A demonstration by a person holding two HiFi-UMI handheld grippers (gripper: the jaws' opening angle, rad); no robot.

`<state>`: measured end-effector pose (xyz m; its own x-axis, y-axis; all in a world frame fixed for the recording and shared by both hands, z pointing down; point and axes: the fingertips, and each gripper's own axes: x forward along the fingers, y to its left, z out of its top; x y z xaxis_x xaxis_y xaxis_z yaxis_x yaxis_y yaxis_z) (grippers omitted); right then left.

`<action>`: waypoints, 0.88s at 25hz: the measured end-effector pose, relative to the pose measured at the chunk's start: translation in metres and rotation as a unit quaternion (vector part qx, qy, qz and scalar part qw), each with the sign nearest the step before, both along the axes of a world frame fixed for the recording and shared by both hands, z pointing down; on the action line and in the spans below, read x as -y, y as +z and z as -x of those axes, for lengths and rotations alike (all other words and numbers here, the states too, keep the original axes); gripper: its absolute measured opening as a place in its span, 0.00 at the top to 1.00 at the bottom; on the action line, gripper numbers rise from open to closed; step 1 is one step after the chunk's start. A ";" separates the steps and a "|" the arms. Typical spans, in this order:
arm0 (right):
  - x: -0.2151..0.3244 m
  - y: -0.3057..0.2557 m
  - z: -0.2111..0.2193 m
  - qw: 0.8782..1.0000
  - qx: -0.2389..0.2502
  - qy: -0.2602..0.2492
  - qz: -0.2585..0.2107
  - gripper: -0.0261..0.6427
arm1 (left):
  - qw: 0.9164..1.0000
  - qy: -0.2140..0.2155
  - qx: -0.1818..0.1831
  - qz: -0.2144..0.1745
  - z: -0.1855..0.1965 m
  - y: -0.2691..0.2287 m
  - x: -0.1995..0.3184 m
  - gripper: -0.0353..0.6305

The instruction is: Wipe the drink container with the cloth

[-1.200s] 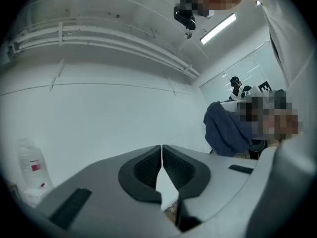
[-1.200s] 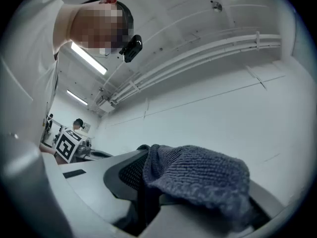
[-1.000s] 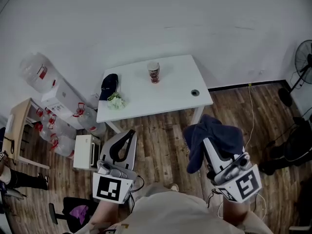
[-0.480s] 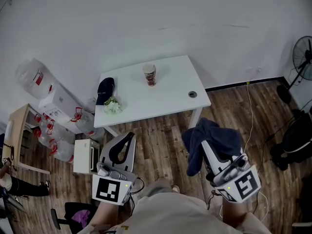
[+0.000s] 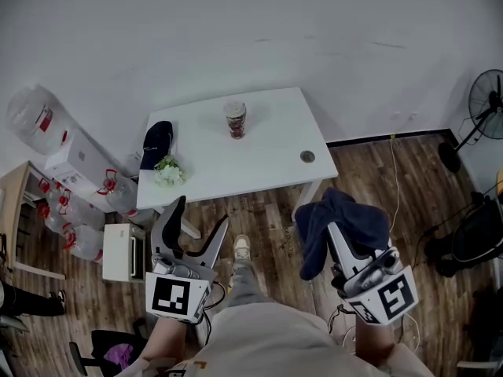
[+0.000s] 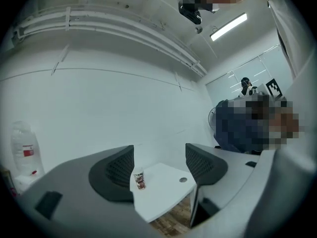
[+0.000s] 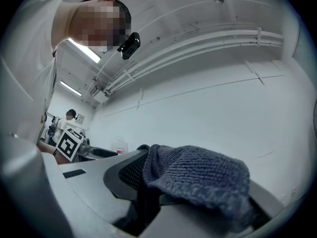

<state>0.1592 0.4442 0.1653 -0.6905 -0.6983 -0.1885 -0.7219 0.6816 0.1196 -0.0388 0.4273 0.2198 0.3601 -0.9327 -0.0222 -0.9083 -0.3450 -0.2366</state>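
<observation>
The drink container (image 5: pixel 234 119), a lidded cup with a red label, stands upright near the far edge of the white table (image 5: pixel 267 171). In the left gripper view the cup (image 6: pixel 140 179) shows small and far off between the jaws. My left gripper (image 5: pixel 201 214) hangs over the wooden floor short of the table; its jaws have just been opening and stand apart with nothing between them. On the right, my right gripper (image 5: pixel 336 228) is shut on a dark blue cloth (image 5: pixel 343 220), which drapes over its fingers. The cloth (image 7: pixel 198 175) fills the lower right gripper view.
On the table's left end lie a dark cap (image 5: pixel 157 141) and a small white-green bunch (image 5: pixel 167 171); a round grommet (image 5: pixel 307 156) sits near its right front. Large water bottles (image 5: pixel 31 116) and a white box (image 5: pixel 122 251) stand left, a fan (image 5: pixel 483 100) right.
The left gripper's jaws have gone from closed to wide apart. Both grippers and the view have moved toward the table, and a foot has stepped forward on the floor.
</observation>
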 end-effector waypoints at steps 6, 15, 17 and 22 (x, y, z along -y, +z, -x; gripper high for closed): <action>0.068 0.008 0.029 1.000 -0.007 -0.003 0.014 0.84 | 1.000 0.016 -0.009 0.009 0.022 0.012 0.071 0.45; 0.201 0.008 0.081 0.999 -0.001 -0.009 0.044 0.84 | 0.999 0.028 -0.011 0.041 0.073 0.023 0.205 0.41; 0.233 0.014 0.091 0.999 -0.003 -0.004 0.052 0.84 | 0.997 0.043 -0.005 0.057 0.077 0.032 0.237 0.39; 0.311 0.030 0.123 0.997 -0.019 -0.001 0.075 0.84 | 0.993 0.075 0.011 0.094 0.092 0.066 0.314 0.38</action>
<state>0.0359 0.1335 0.1956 -0.6971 -0.7148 -0.0557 -0.7169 0.6958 0.0434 -0.1307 0.1131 0.2862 0.4931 -0.8558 0.1564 -0.8391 -0.5153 -0.1743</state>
